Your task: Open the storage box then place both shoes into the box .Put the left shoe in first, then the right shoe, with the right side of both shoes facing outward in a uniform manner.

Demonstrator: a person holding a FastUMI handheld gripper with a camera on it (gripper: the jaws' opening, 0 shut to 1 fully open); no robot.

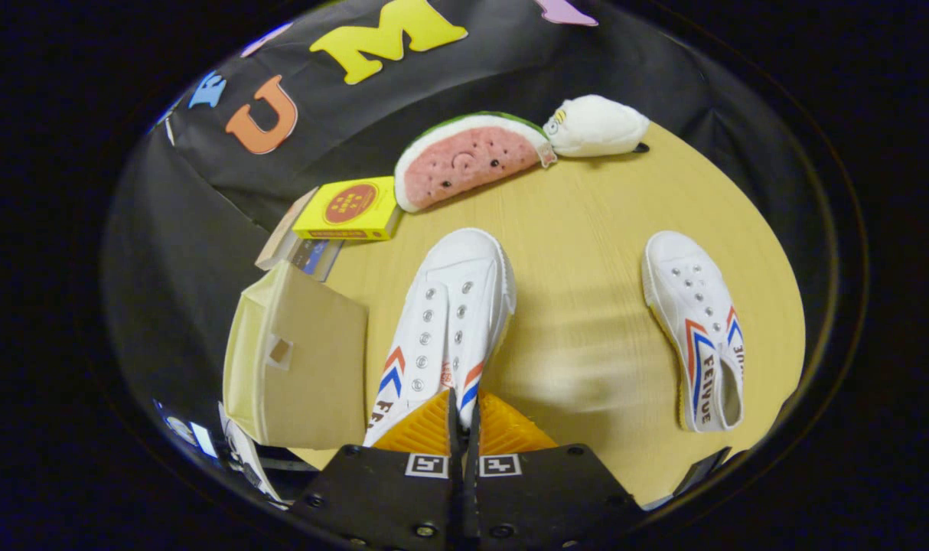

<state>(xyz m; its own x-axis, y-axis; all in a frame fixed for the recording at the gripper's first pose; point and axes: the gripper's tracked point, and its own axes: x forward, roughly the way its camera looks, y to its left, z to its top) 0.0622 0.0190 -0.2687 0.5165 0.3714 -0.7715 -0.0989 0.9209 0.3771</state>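
We hold gripper (462, 413) pinched tight on shoe (449, 314) heel, lifted for box (304, 367); other shoe (698, 329) waits on table (587, 229)

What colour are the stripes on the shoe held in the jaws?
Red and blue chevrons on the white shoe, clearest in the gripper view.

On the surface (587, 252) one shoe (453, 306) lies mid-way, the other shoe (694, 321) rightward, the storage box (304, 360) at the left edge.
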